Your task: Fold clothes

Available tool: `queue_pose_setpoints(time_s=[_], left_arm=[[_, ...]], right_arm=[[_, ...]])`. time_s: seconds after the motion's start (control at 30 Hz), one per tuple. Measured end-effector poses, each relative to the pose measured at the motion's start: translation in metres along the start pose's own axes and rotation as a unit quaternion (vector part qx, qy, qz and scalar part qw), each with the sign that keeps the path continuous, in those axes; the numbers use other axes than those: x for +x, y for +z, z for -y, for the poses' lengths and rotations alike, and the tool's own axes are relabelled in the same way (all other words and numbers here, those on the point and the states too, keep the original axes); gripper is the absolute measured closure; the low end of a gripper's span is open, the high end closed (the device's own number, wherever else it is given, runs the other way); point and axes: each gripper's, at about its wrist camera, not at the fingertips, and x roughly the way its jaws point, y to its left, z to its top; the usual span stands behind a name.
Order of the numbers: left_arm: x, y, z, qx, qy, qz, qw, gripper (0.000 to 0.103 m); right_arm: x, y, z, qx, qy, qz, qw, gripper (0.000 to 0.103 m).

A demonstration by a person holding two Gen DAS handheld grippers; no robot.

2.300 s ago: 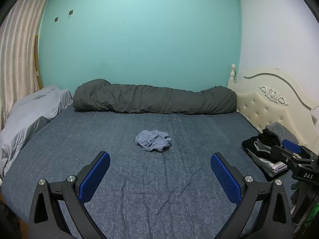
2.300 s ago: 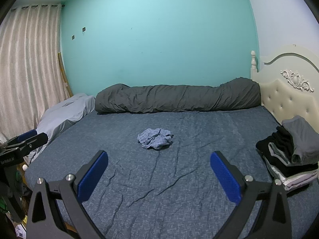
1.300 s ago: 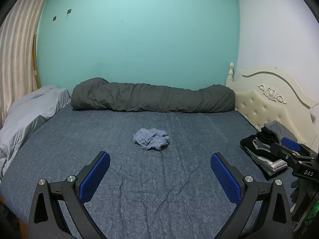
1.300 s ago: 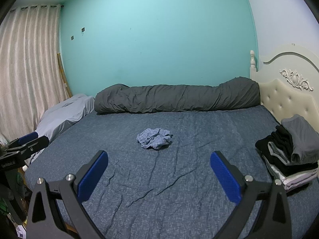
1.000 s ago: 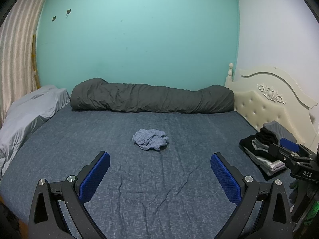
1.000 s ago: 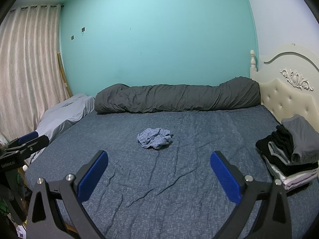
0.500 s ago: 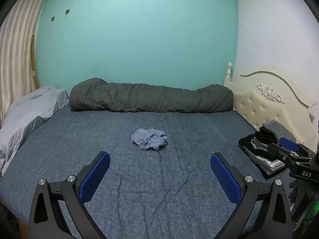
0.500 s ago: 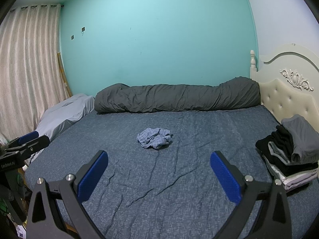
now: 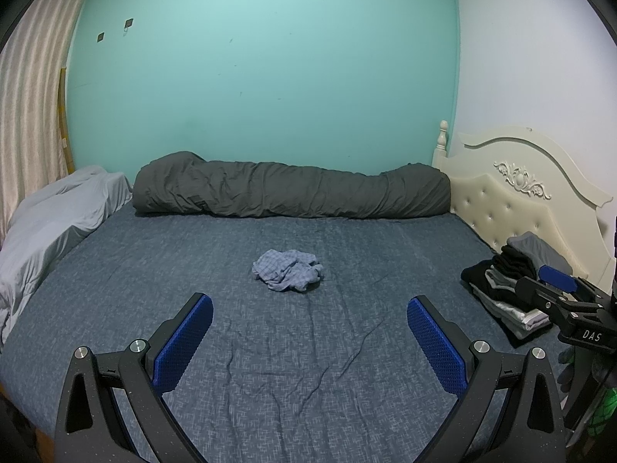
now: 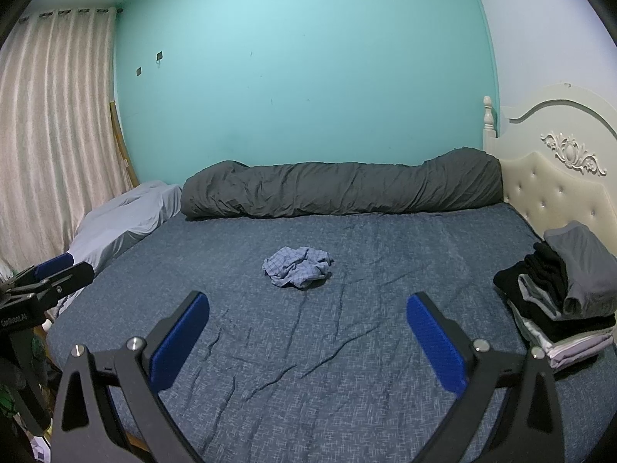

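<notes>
A crumpled light-blue checked garment (image 9: 287,270) (image 10: 297,266) lies in a heap in the middle of the dark-blue bed (image 9: 154,270) (image 10: 385,250). My left gripper (image 9: 308,306) hovers open over the bed's near edge, well short of the heap, nothing between its blue pads. My right gripper (image 10: 307,305) is also open and empty, at a similar distance from the garment. A stack of folded dark and grey clothes (image 9: 513,281) (image 10: 559,301) sits at the right by the headboard. Each gripper shows at the edge of the other's view.
A rolled dark-grey duvet (image 9: 289,195) (image 10: 343,189) lies along the far side against the teal wall. A light-grey pillow (image 9: 58,216) (image 10: 123,220) is at the left, a cream headboard (image 9: 520,200) at the right, curtains (image 10: 50,135) far left.
The left view has drifted slightly, so the garment and the clothes stack sit a little further left in it. The right view is nearly unchanged. Both grippers stay open.
</notes>
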Motion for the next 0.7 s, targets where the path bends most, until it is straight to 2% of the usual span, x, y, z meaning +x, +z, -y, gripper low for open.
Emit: queue_pose_setpoints(time_s=[0.37,0.5,0.7], left_arm=[[0.032,-0.006,-0.011,-0.016,0.009,-0.018,0.9997,0.0],[0.061,-0.013,-0.024,-0.036,0.013,-0.034,0.9987,0.0],[0.118,-0.032,-0.045,-0.063,0.021,-0.058,0.9961,0.0]], right_arm=[[0.03,-0.009,0.009,0.004,0.003,-0.027,1.0,0.0],[0.064,-0.02,0.008,-0.006,0.017,-0.065,0.998,0.0],[0.136,-0.031,0.013,0.0,0.028,-0.104,0.994,0.0]])
